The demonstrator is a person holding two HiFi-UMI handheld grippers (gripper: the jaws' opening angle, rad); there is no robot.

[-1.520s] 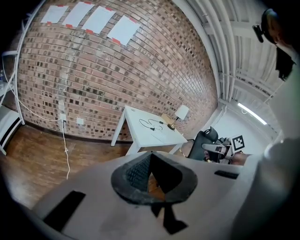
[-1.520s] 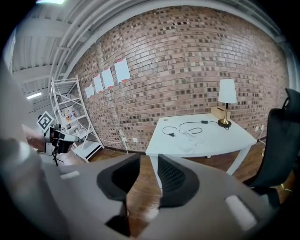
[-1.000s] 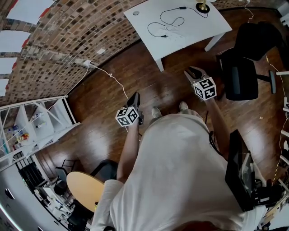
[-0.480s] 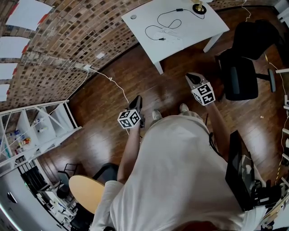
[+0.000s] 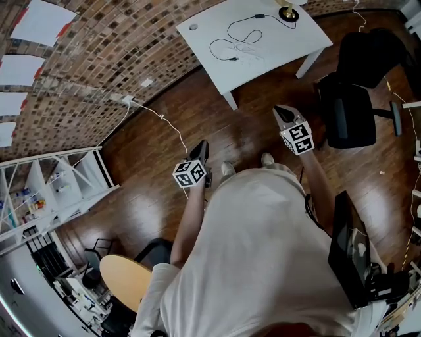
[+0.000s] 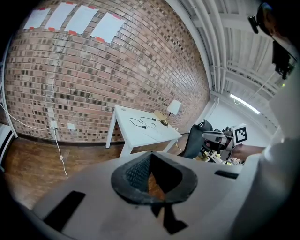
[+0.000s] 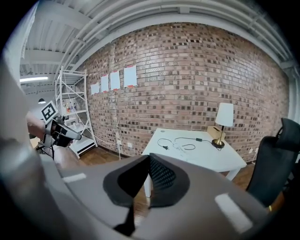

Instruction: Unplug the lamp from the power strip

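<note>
Now left gripper is pressed shut, empty; right gripper has just snapped closed on nothing. Lamp stands at one o'clock on the white table, cord trailing toward eleven.

Pale shirt; left gripper and right gripper grey, black jaws, square-marker cubes
</note>
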